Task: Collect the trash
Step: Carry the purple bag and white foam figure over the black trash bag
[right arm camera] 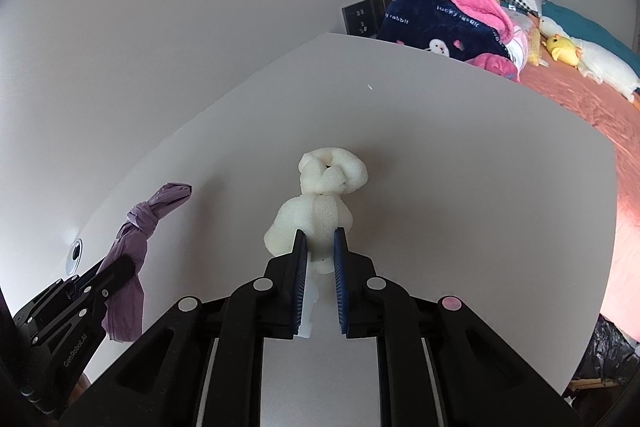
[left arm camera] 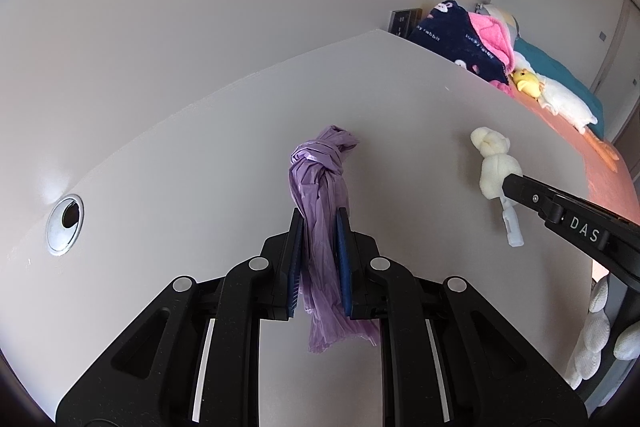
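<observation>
Grippers over a white desk. Left gripper clamps a knotted purple bag, held above the desk, right of its cable hole. Right gripper pinches a white foam scrap, farther right of that hole, toward the bed.

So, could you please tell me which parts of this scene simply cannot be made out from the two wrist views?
- Knotted purple plastic bag: its middle is hidden between the left claw fingers in the left view.
- White foam wrap: its lower part sits behind the right claw in the right view.
- Round metal grommet: small and edge-on in the right view.
- Black bag: cut off by the fisheye edge.
</observation>
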Tool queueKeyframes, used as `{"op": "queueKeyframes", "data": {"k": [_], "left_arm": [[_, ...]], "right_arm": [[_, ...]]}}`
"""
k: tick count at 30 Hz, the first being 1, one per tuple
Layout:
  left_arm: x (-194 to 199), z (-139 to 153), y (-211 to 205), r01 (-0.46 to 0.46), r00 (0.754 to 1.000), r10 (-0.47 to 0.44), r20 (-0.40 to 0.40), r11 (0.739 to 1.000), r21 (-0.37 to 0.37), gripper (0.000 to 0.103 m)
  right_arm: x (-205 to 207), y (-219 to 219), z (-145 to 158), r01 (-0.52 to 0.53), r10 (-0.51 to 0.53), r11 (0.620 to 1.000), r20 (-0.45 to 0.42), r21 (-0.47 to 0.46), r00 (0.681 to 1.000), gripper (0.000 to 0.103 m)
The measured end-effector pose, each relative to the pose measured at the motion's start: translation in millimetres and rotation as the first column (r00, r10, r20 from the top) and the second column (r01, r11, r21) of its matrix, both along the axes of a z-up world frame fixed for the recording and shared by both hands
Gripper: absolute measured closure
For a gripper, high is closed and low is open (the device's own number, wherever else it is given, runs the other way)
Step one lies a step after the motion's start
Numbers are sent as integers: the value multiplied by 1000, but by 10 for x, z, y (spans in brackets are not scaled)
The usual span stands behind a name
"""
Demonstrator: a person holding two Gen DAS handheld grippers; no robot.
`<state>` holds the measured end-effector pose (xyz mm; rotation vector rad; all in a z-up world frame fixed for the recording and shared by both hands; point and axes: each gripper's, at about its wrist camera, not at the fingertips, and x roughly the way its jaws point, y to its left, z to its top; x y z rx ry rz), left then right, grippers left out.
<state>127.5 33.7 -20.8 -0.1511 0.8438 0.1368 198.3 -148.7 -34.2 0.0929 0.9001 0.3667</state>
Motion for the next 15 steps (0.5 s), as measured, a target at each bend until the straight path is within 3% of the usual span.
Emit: {"op": "queueKeyframes", "data": {"k": [15], "left_arm": [[-468, 207, -344, 52, 998, -53, 29, 999, 16, 88]], "right_arm": [[-767, -364, 264, -3, 4, 1000, 66, -12, 998, 89]]}}
